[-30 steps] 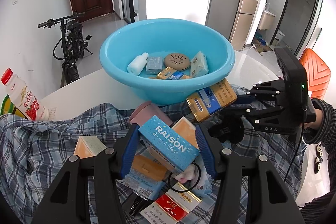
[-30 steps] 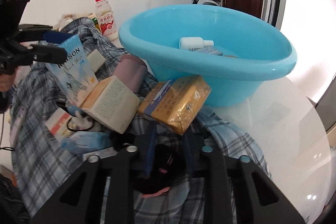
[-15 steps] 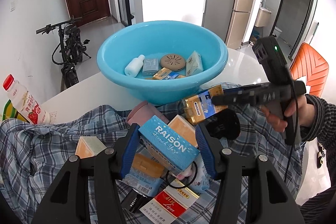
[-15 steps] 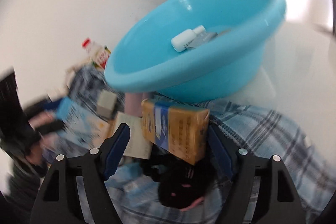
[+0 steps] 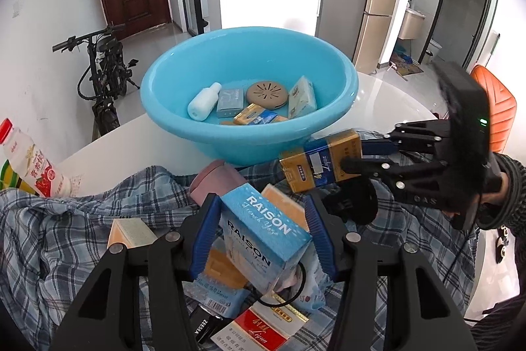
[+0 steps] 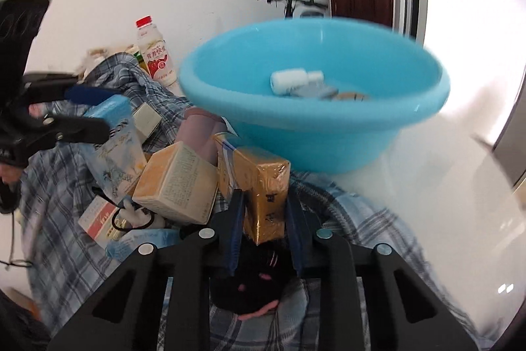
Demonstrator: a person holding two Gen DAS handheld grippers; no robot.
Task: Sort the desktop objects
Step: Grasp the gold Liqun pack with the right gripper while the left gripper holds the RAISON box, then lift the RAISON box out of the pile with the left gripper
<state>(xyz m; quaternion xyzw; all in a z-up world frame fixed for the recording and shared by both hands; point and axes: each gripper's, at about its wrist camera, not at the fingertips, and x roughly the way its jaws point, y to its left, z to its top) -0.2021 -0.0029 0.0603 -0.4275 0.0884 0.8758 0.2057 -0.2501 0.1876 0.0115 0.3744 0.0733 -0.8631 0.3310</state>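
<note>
Both tongs are holding a box each. Left tongs [image 5: 259,239] squeeze a light blue box [image 5: 263,236] that says RAISON, with a blue pad pressed on each side of it, and the box is lifted a bit above the pile. Right tongs [image 6: 264,219] have just been closing, and now they pinch a gold and blue box [image 6: 259,186] by its narrow end, close to the tub.

Far left on the white worktop [image 5: 98,153] stands one milk bottle [image 5: 29,162] with a red cap. Next comes a blue checked cloth [image 5: 49,236] spread over the worktop, with a heap of things on it: one pale green box [image 5: 130,232], one pinkish cup [image 5: 217,181] lying on its side, one orange box [image 6: 177,183] resting beside the gold one, one red and white box [image 5: 259,331], one black hair band [image 5: 289,288] and a soft blue packet [image 5: 213,291] (the rest of the heap is too hidden to count).

In the middle, past the cloth, sits one big blue tub [image 5: 250,140]. Inside it I count five things: one white bottle [image 5: 203,101], one grey-blue box [image 5: 230,97], one round brown disc [image 5: 267,92], one gold and blue pack [image 5: 254,116] and one pale packet [image 5: 301,97].

On the right, a hand [image 5: 503,186] in a dark sleeve grips the right tongs. One orange chair [image 5: 499,97] stands behind it.
</note>
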